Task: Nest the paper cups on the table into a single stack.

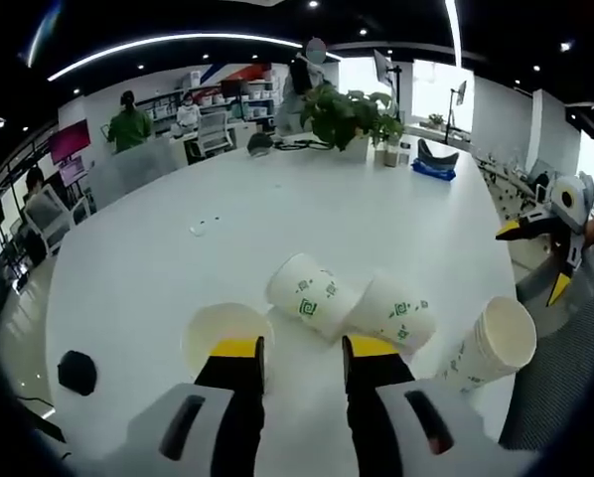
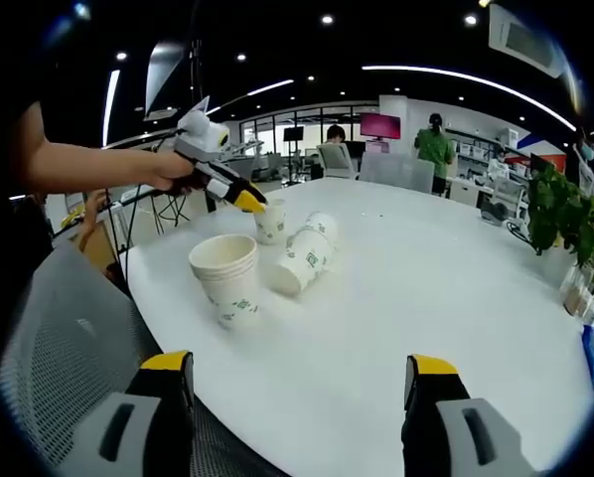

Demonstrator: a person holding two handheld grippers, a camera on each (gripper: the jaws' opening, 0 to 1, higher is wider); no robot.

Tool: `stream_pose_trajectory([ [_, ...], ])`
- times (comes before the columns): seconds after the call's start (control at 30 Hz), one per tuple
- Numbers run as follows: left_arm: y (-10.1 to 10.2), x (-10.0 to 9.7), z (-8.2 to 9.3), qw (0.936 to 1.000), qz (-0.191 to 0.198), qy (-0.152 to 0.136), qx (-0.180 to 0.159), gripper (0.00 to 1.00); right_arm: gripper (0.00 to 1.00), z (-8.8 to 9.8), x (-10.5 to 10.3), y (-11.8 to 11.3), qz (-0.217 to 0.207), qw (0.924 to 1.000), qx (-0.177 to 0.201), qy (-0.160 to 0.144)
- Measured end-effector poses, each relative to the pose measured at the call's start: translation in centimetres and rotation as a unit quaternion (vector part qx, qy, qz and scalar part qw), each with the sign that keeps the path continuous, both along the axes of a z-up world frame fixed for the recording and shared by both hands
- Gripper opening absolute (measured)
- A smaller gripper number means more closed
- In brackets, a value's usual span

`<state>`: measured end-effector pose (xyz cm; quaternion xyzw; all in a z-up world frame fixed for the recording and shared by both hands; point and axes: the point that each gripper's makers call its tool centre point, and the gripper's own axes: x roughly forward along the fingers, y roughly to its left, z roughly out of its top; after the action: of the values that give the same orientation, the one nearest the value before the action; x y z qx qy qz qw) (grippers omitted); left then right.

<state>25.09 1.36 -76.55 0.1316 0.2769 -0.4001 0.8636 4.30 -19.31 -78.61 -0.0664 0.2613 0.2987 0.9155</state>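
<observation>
An upright stack of white paper cups [image 1: 496,343] [image 2: 227,278] stands near the table edge. Two single cups lie on their sides, end to end [image 1: 312,293] [image 1: 396,313] [image 2: 302,263] [image 2: 322,227]. One more cup stands upright [image 1: 225,333] [image 2: 270,224]. My left gripper [image 1: 302,348] [image 2: 249,202] is open, its left jaw at that upright cup's rim, with nothing between the jaws. My right gripper [image 2: 300,365] [image 1: 535,258] is open wide, held off the table edge short of the stack.
The white table [image 1: 277,209] [image 2: 426,288] runs far back. A potted plant [image 1: 352,114] [image 2: 565,219], a blue item [image 1: 434,169] and a small black object [image 1: 76,371] sit on it. A grey mesh chair [image 2: 59,348] [image 1: 565,378] is by the near edge. People stand in the background.
</observation>
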Motion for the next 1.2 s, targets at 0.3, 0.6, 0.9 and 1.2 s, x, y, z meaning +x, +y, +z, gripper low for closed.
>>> stream_pose_trajectory([
  [0.3,0.1,1.9,-1.3,0.9998,0.013,0.015,0.000,0.20,0.89,-0.1,-0.1,0.0,-0.001,1.0000,-0.003,0.002],
  [0.6,-0.5,2.0,-2.3,0.9993,0.012,0.034,-0.002,0.11,0.88,-0.2,-0.1,-0.1,-0.002,1.0000,-0.005,0.004],
  [0.9,-0.2,2.3,-2.3,0.9994,0.011,0.032,-0.001,0.04,0.88,-0.2,0.0,-0.2,-0.004,1.0000,-0.005,0.004],
  [1.2,0.3,1.9,-1.4,0.9998,0.012,0.013,0.001,0.00,0.88,-0.2,-0.1,-0.2,-0.003,1.0000,-0.004,0.003],
])
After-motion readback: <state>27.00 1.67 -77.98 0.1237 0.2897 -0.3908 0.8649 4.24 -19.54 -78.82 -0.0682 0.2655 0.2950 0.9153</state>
